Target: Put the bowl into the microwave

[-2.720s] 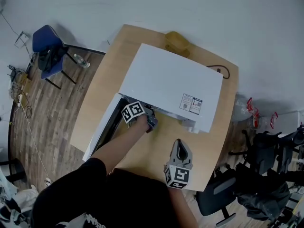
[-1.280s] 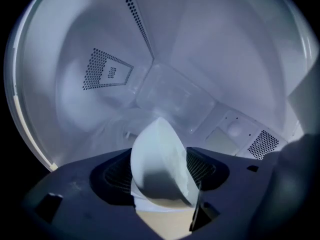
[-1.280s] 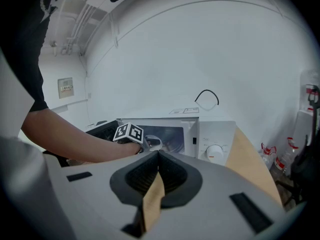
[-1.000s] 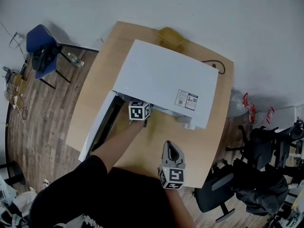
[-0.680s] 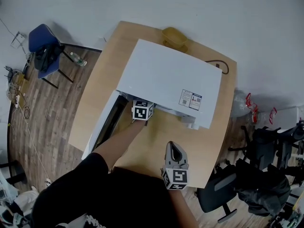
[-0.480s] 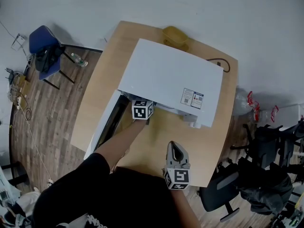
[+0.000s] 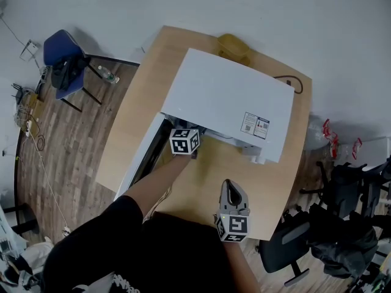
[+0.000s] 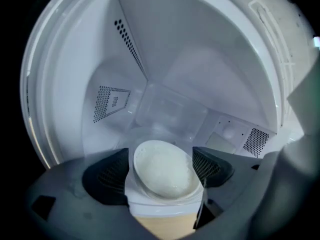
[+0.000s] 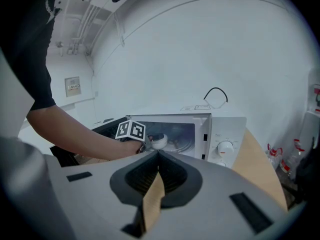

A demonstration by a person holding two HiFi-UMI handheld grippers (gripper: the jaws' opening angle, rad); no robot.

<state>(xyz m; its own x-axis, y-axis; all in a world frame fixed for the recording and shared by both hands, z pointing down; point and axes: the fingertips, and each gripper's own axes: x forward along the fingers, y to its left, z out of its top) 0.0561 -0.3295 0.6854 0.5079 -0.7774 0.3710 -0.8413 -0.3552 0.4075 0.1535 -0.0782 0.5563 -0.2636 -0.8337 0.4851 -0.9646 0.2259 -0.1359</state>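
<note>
The white microwave stands on the round wooden table with its door swung open to the left. My left gripper reaches into the opening, its jaws hidden under the top in the head view. In the left gripper view the white bowl sits at the front of the cavity between the wide-spread jaws of the left gripper, with the pads not pressing on it. The right gripper view shows the bowl just inside the opening. My right gripper hovers shut and empty over the table's near edge.
A yellow container and a black cable lie behind the microwave. The control dials are on its right front. A blue chair stands on the floor to the left, black office chairs to the right.
My left gripper has shifted a little to the right, further into the microwave opening. The right gripper has stayed in place.
</note>
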